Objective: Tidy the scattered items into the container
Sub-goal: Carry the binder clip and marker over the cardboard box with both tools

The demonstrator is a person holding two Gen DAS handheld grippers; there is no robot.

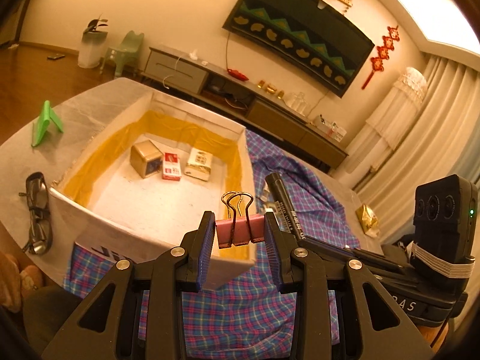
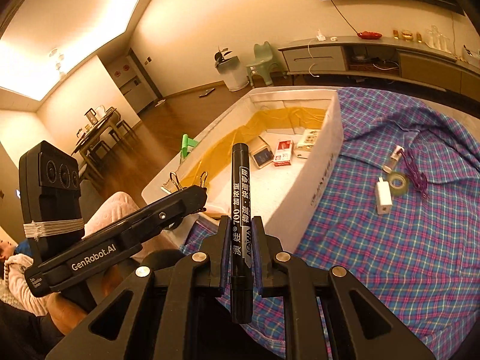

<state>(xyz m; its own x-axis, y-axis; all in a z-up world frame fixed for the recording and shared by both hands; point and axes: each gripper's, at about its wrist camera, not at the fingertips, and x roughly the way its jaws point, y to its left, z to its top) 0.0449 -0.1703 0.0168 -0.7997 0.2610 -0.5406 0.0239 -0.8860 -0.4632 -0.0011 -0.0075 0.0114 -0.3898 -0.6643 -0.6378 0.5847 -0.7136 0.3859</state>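
My left gripper (image 1: pixel 240 229) is shut on a pink binder clip (image 1: pixel 240 231), held over the near corner of the white box (image 1: pixel 90 216). In the box lie a gold cube box (image 1: pixel 146 158), a red and white pack (image 1: pixel 172 166) and a cream carton (image 1: pixel 199 163). The right gripper (image 2: pixel 241 231) is shut on a black marker (image 2: pixel 240 186) that stands up between its pads, close to the box's near wall (image 2: pixel 312 186). The marker (image 1: pixel 283 204) also shows just right of the left gripper. The left gripper's body (image 2: pixel 126 228) crosses the right wrist view, with the clip's wire handles (image 2: pixel 177 181) showing.
On the checked cloth (image 2: pixel 390 240) lie a white charger plug (image 2: pixel 383 198), a tape roll (image 2: pixel 398 182), a small bottle (image 2: pixel 394 157) and a purple chain (image 2: pixel 415 171). Glasses (image 1: pixel 37 210) and a green stand (image 1: pixel 45 123) lie left of the box. A gold wrapper (image 1: pixel 367 219) sits right.
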